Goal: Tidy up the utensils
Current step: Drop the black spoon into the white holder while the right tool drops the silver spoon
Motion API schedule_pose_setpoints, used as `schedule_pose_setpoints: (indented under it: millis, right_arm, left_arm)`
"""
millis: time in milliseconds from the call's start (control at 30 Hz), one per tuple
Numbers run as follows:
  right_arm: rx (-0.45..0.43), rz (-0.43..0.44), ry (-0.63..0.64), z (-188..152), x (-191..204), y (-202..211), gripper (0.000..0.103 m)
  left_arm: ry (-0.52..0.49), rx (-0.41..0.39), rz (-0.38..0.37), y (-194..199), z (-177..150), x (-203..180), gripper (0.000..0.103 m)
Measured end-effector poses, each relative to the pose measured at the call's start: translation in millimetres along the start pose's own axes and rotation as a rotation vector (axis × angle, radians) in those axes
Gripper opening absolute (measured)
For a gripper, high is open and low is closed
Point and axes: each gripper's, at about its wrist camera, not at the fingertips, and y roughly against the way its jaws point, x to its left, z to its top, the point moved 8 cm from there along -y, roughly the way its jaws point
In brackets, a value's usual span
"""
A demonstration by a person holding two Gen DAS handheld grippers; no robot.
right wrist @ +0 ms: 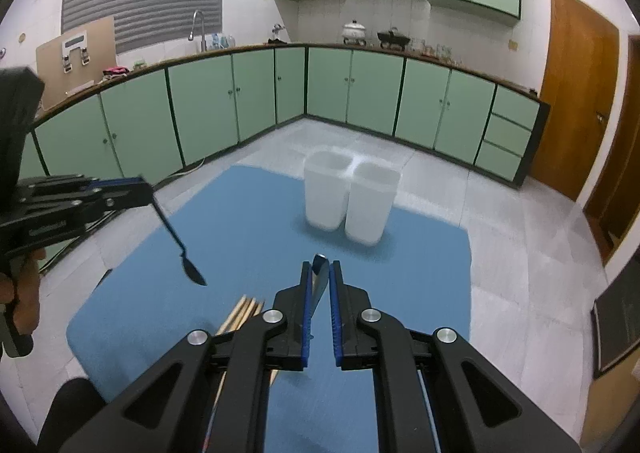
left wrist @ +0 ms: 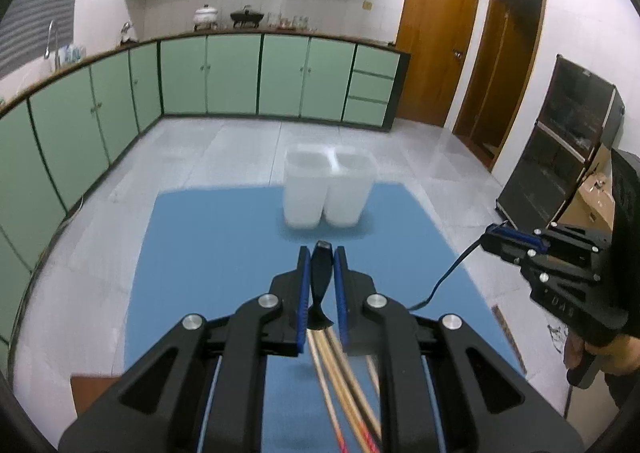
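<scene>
**Q:** Now, what does the left tool (left wrist: 323,252) grip?

**A:** Its blue pads are closed on the handle of a black spoon (right wrist: 191,273). Seen from the right wrist, the spoon hangs clear of the blue mat (left wrist: 208,253), bowl downward.

**Q:** And the right tool (right wrist: 320,267)?

**A:** It is likewise clamped on a slim dark utensil (left wrist: 452,273). Only the handle end shows between the pads. From the left wrist, its thin shaft curves down toward the mat, and the head is too small to identify.

**Q:** Where is the receptacle?

**A:** A white twin-compartment utensil holder (right wrist: 348,201) stands upright at the far part of the mat, ahead of both tools and well apart from them.

**Q:** What else lies on the mat?

**A:** A bundle of wooden chopsticks (left wrist: 332,365) at the near edge, below the left tool and partly hidden by its body.
</scene>
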Motion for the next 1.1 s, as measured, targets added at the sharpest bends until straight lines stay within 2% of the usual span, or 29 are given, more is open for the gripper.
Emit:
schedule_pose_setpoints:
  millis: [267,467,600,767,833,900,1033,1100]
  right_arm:
    - [-0.048,-0.056,0.003,99.7,-37.2,-34.0,0.007]
    - [-0.047,-0.103,-0.012,144.0,-69.4,-91.8,0.007]
    - [-0.009,-0.111,-0.001,142.1,-75.6,-139.8,0.006]
    - [0.062,-0.108,0.007,117.1,-81.6,-188.5,0.006]
    - [0.05,-0.092,-0.017,113.9,-83.5,-184.3,0.009]
    - [0.014,-0.074,-0.04,113.5,-84.4,-167.3,0.01]
    - [-0.043,-0.048,-0.06,110.7,-82.4,-124.0,0.01]
    - [-0.071,-0.039,-0.059,97.0,-73.2,-92.3,0.01]
  left_arm:
    - [-0.022,-0.088,0.0,-39.9,96.8,-7.9,0.011]
    - [-0.018,-0.133,0.003,-87.6,153.2,-10.0,0.011]
    - [-0.022,-0.093,0.017,-137.3,153.5,-9.6,0.011]
    - [-0.021,-0.007,0.047,-191.7,123.4,2.3,0.011]
    - [-0.011,0.008,0.047,-196.2,117.5,7.2,0.012]
    - [-0.014,-0.01,0.04,-185.3,115.1,9.9,0.014]
    - [-0.036,-0.063,0.046,-148.0,120.6,9.8,0.031]
    - [-0.044,-0.087,0.053,-121.1,118.1,7.6,0.038]
